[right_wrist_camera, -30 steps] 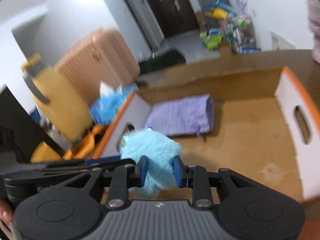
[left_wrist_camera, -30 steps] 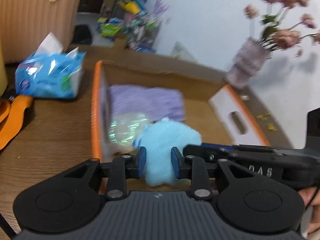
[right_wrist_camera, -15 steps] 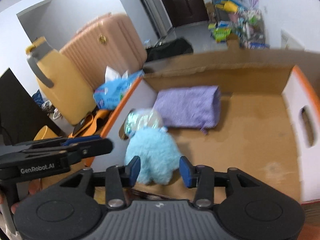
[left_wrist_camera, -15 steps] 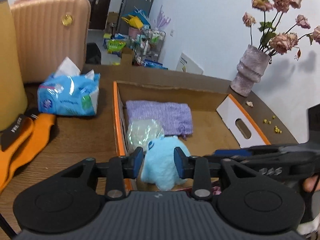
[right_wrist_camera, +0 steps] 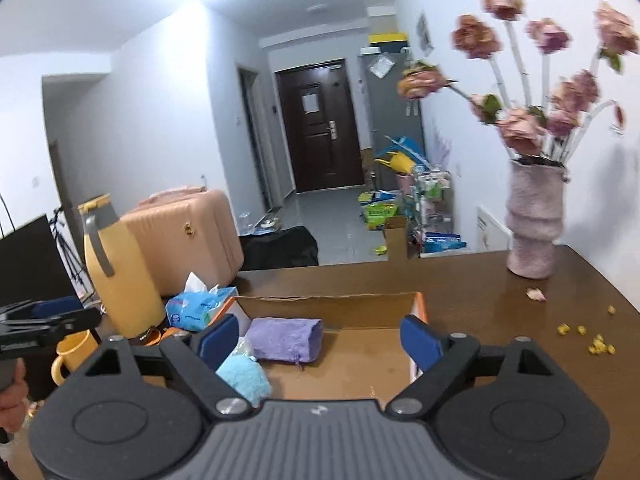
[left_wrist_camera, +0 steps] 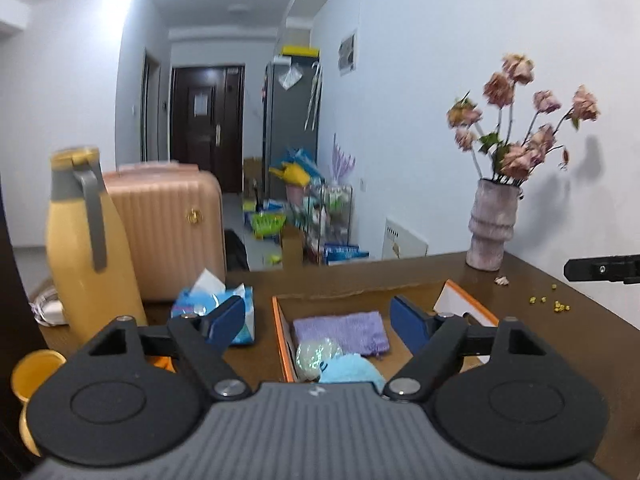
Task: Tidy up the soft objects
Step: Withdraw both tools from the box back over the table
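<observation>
A fluffy light-blue plush toy (left_wrist_camera: 352,368) lies in the near left corner of the open cardboard box (left_wrist_camera: 280,336), beside a shiny iridescent ball (left_wrist_camera: 318,354) and a folded purple towel (left_wrist_camera: 340,330). My left gripper (left_wrist_camera: 318,320) hovers high above the box, its jaws opening wide with nothing between them. My right gripper (right_wrist_camera: 320,338) is likewise lifted, its jaws opening, and empty; the plush (right_wrist_camera: 244,376), the towel (right_wrist_camera: 286,338) and the box (right_wrist_camera: 418,304) lie below it.
On the brown table (left_wrist_camera: 560,344) stand a yellow flask (left_wrist_camera: 86,248), a yellow cup (left_wrist_camera: 32,372), a blue tissue pack (left_wrist_camera: 216,304) and a vase of dried flowers (left_wrist_camera: 492,228). Yellow crumbs (right_wrist_camera: 592,340) are scattered at the right. A pink suitcase (left_wrist_camera: 168,224) stands behind.
Both grippers let go of the blue plush, opened wide and rose back away from the box. The plush now rests inside the box.
</observation>
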{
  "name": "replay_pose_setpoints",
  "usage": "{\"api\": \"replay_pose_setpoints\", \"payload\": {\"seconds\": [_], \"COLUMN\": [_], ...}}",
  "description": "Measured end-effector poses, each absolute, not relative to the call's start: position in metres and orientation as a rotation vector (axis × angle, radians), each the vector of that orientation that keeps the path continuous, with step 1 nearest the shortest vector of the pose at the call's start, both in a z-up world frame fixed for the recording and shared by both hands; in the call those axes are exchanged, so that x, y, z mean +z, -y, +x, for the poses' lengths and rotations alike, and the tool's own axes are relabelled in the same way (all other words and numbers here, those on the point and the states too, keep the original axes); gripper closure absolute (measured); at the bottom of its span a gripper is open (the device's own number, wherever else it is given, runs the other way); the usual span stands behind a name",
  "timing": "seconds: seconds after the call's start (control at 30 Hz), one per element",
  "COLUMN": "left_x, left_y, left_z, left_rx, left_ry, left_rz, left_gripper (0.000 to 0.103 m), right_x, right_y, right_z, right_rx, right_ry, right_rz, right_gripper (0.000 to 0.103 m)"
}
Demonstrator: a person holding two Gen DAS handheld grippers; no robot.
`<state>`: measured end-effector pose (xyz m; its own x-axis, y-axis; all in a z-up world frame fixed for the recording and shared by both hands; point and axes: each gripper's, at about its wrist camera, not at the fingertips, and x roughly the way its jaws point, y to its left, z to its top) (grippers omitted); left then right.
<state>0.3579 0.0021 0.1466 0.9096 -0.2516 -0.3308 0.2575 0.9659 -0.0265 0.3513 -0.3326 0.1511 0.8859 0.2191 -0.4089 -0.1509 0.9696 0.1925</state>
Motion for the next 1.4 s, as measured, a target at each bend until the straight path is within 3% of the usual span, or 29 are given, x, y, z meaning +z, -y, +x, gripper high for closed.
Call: {"api": "replay_pose_setpoints", "payload": {"seconds": [0.27,0.37,0.6,0.8,1.07,1.4], "left_x": [0.165,0.157,0.107,0.044,0.005,-0.006], "left_y": [0.001,-0.003,-0.013,-0.022,-0.03,-0.014], "left_z": [0.308,0.292,0.235,0.182,0.178,0.214], "left_rx": [-0.264,-0.232,-0.154,-0.112,-0.145,-0.172], "left_ry": [-0.272,-0.268,-0.262,-0.322,-0.468,-0.529], "left_rz": [0.034,0.023,0.016,-0.011,-0.028,-0.033], "left_gripper": [0.014,0.007,0.004,0.0,0.0,0.0], "right_x": [0.167,0.163,0.119,0.047,-0.01,-0.016], "right_y": [0.338,0.336,0.326,0.312,0.295,0.266], "right_z": [0.305,0.289,0.228,0.148,0.104,0.163], "right_rx": [0.191,0.196,0.189,0.221,0.266,0.211], "right_ry": [-0.353,-0.314,-0.236,-0.113,-0.247,-0.359], "right_rz": [0.14,0.13,0.09,0.056,0.05,0.083], "right_gripper": [0.015,0.015,0.013,0.009,0.009,0.011]}}
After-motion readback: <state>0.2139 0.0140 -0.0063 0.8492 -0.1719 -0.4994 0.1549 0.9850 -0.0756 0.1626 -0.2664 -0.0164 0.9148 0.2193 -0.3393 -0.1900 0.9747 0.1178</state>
